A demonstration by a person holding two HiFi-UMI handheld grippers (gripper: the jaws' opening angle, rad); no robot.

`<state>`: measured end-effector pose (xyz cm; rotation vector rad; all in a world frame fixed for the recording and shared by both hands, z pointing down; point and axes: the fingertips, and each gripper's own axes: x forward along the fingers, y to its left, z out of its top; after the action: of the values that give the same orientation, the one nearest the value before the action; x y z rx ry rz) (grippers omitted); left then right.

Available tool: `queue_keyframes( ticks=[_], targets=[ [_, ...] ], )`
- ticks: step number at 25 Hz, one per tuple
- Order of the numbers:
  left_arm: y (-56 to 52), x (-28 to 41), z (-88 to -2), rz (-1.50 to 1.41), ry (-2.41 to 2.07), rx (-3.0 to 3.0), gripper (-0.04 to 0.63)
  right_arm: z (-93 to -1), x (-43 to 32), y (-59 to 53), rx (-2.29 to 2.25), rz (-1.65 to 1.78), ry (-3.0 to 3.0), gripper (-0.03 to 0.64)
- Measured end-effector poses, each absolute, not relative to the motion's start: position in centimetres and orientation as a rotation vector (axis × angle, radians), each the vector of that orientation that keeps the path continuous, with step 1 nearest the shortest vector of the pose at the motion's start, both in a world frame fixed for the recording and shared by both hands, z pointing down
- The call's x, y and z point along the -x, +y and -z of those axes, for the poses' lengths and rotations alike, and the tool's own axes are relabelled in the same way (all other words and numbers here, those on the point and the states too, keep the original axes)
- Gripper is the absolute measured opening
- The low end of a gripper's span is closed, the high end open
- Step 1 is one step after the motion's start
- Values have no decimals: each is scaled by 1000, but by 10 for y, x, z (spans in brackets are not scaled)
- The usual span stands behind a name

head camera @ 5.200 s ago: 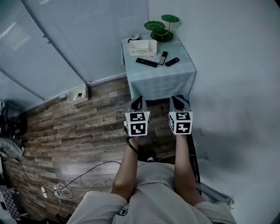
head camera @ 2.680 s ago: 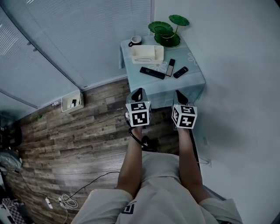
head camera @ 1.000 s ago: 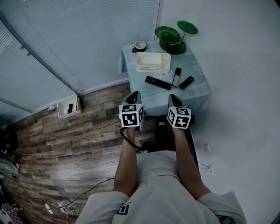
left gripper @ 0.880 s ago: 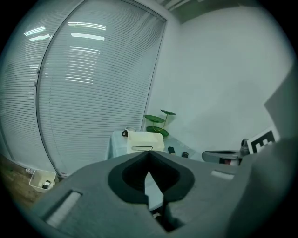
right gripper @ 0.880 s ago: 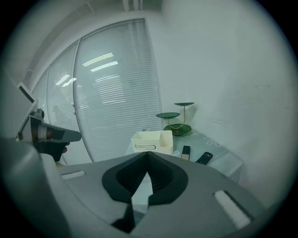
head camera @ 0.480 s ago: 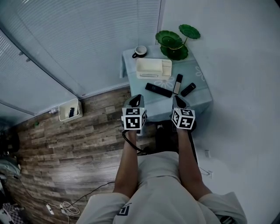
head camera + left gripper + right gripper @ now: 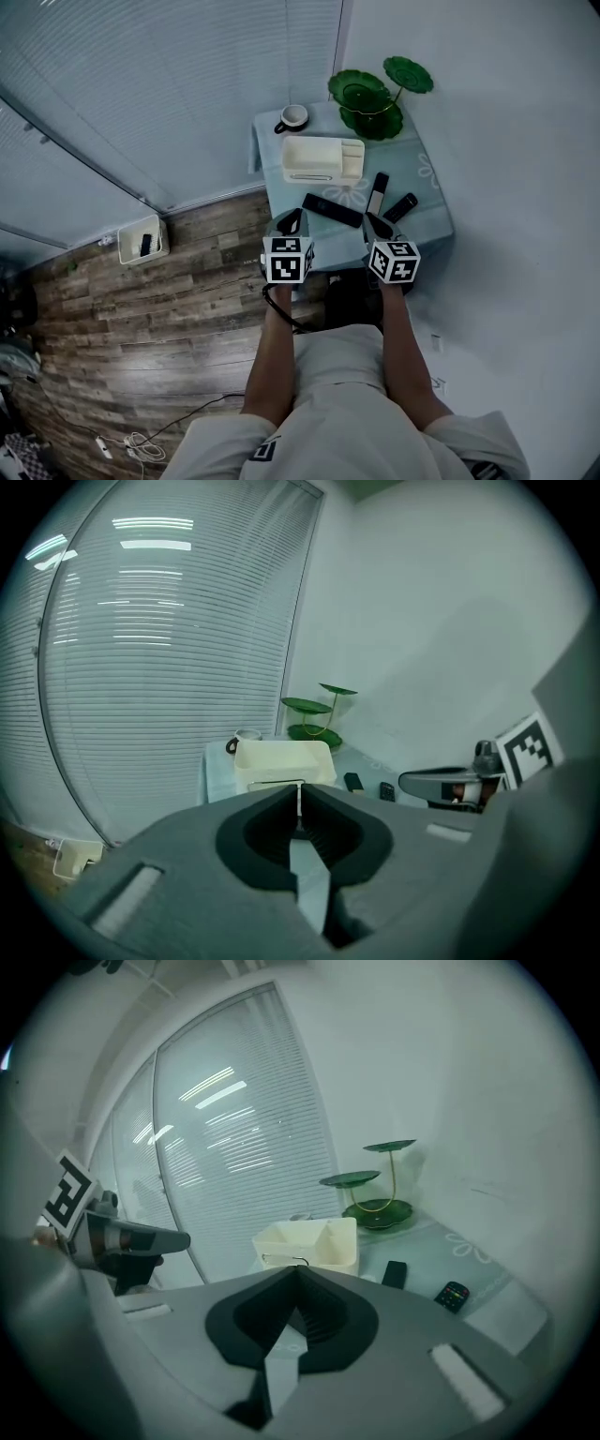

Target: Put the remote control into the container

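Three dark remote controls lie on the light-blue table: a long one (image 7: 332, 210), a slim one (image 7: 378, 193) (image 7: 395, 1274) and a short one (image 7: 401, 207) (image 7: 453, 1296). Behind them sits the cream container (image 7: 322, 159) (image 7: 281, 761) (image 7: 309, 1244) with a divider inside. My left gripper (image 7: 292, 222) (image 7: 300, 803) hovers over the table's front edge, short of the long remote. Its jaws are almost together and just opening, with nothing between them. My right gripper (image 7: 375, 225) (image 7: 298, 1274) is shut and empty, just short of the slim and short remotes.
A green tiered plate stand (image 7: 370, 94) (image 7: 375, 1199) and a mug (image 7: 292, 117) stand at the table's back. Window blinds run along the left and a plain wall along the right. A white box (image 7: 141, 242) sits on the wooden floor by the blinds.
The person has stepped nearer the table. Both grippers have moved forward from over the floor to the table's front edge, close to the remotes.
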<state>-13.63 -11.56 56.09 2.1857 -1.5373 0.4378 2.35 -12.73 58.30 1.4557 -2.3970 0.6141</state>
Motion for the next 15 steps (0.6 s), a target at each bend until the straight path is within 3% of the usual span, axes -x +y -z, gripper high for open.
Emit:
queue_keyframes(
  ticks=[6,15],
  targets=[
    [-167,148,-583,-360,-1693,-2073,17,-618,-1,-155,-1177,-478,-2361,26],
    [-210,134,-615,-310,-1672,-2096,14,-682,24,-174,-768,-366,-2302,207]
  ],
)
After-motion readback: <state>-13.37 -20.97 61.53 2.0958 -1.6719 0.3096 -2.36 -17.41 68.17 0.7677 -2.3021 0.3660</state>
